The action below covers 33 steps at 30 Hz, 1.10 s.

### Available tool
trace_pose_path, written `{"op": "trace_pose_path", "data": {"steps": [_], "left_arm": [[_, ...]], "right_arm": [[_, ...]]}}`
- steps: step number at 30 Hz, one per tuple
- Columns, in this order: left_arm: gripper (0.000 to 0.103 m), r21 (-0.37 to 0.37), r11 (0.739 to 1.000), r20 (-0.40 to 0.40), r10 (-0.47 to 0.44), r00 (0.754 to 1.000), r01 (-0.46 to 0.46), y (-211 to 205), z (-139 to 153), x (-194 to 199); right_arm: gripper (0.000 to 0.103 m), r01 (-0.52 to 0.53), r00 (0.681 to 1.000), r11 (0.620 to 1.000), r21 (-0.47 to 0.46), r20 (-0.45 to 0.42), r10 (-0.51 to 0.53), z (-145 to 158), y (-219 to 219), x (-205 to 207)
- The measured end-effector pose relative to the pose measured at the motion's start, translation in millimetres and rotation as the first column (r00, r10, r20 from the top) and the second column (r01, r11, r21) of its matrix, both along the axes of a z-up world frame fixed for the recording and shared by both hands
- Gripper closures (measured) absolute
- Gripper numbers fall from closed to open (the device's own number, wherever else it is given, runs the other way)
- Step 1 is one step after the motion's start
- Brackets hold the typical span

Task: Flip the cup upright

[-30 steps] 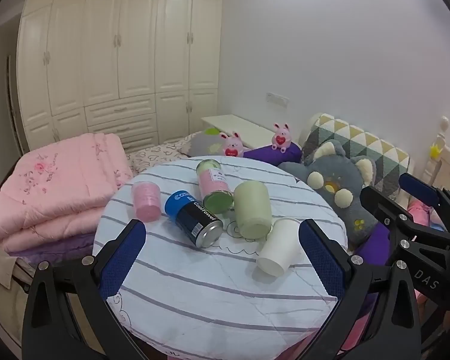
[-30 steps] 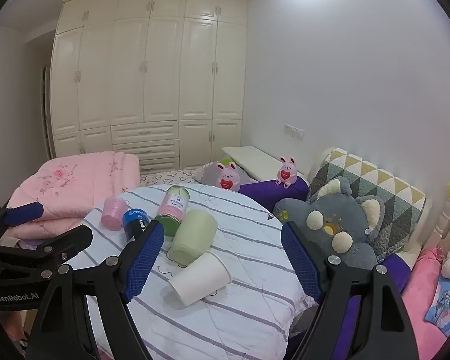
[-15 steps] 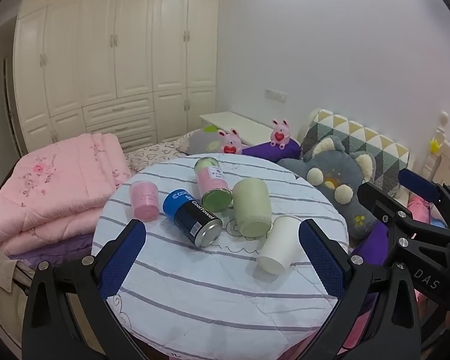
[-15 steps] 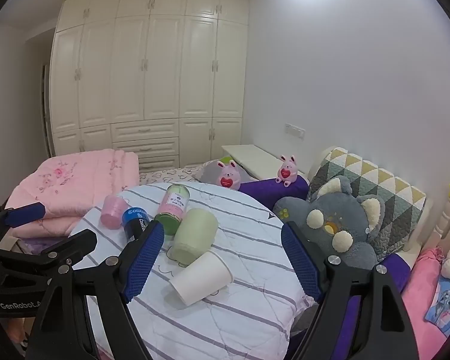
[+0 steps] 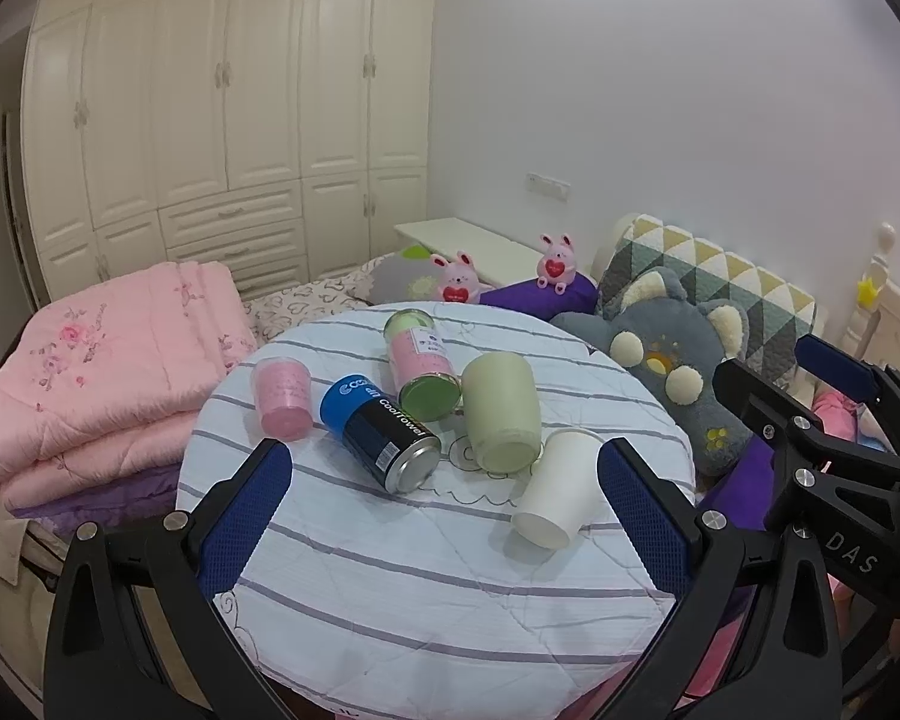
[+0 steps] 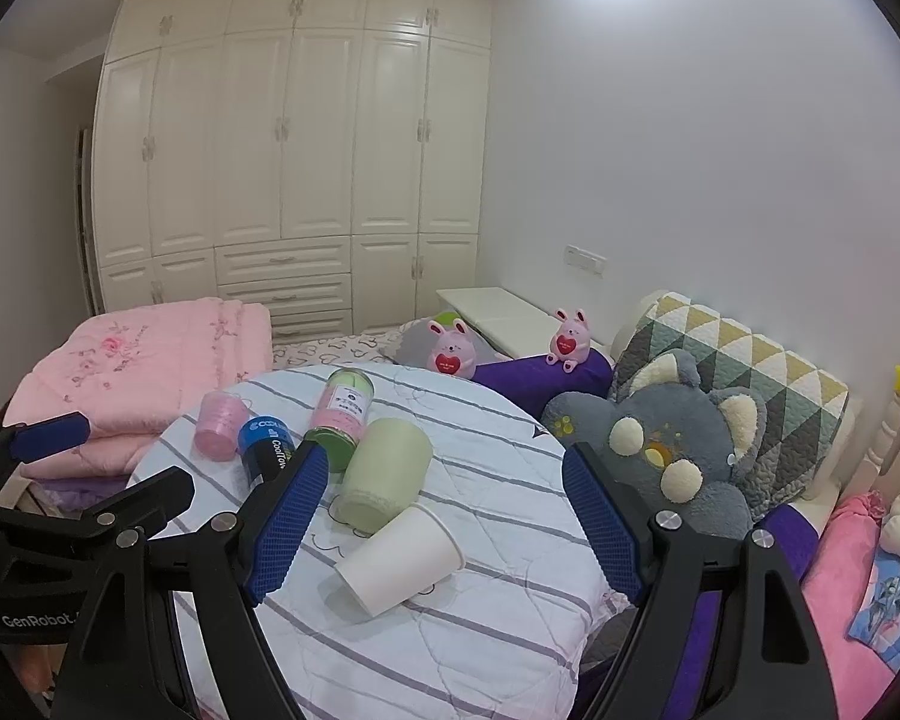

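Observation:
A white paper cup (image 5: 555,489) lies on its side on the round striped table (image 5: 420,588), its base toward me; it also shows in the right wrist view (image 6: 399,558). A pale green cup (image 5: 501,414) lies on its side just behind it, also seen in the right wrist view (image 6: 384,471). My left gripper (image 5: 444,516) is open and empty, held above the table's near half. My right gripper (image 6: 447,516) is open and empty, with the white cup between its fingers in view but farther off.
A blue-and-black can (image 5: 384,432), a pink-and-green tin (image 5: 420,366) and a pink cup (image 5: 282,396) also sit on the table. A folded pink quilt (image 5: 102,366) lies left. A grey plush bear (image 5: 678,360) and pillows sit right.
Both grippers have drawn back and risen slightly; the table and cups look a little smaller. No object has moved.

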<state>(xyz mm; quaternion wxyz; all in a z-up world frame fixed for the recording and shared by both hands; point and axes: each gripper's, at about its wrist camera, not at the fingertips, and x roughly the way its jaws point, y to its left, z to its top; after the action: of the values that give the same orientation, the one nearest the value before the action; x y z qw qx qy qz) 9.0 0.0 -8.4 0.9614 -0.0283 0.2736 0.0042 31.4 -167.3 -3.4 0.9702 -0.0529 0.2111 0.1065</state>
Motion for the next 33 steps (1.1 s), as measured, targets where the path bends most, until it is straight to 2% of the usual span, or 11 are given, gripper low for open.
{"op": "trace_pose_path", "data": {"steps": [19, 33], "left_arm": [[0.0, -0.001, 1.0, -0.026, -0.003, 1.0, 0.003, 3.2, -13.4, 15.1], [0.0, -0.067, 0.996, -0.156, 0.041, 0.987, -0.052, 21.5, -36.4, 60.5]], "right_arm": [[0.021, 0.015, 0.999, 1.0, 0.0, -0.034, -0.015, -8.7, 2.8, 14.1], [0.021, 0.014, 0.994, 1.0, 0.005, -0.107, -0.013, -27.5, 9.0, 54.5]]}}
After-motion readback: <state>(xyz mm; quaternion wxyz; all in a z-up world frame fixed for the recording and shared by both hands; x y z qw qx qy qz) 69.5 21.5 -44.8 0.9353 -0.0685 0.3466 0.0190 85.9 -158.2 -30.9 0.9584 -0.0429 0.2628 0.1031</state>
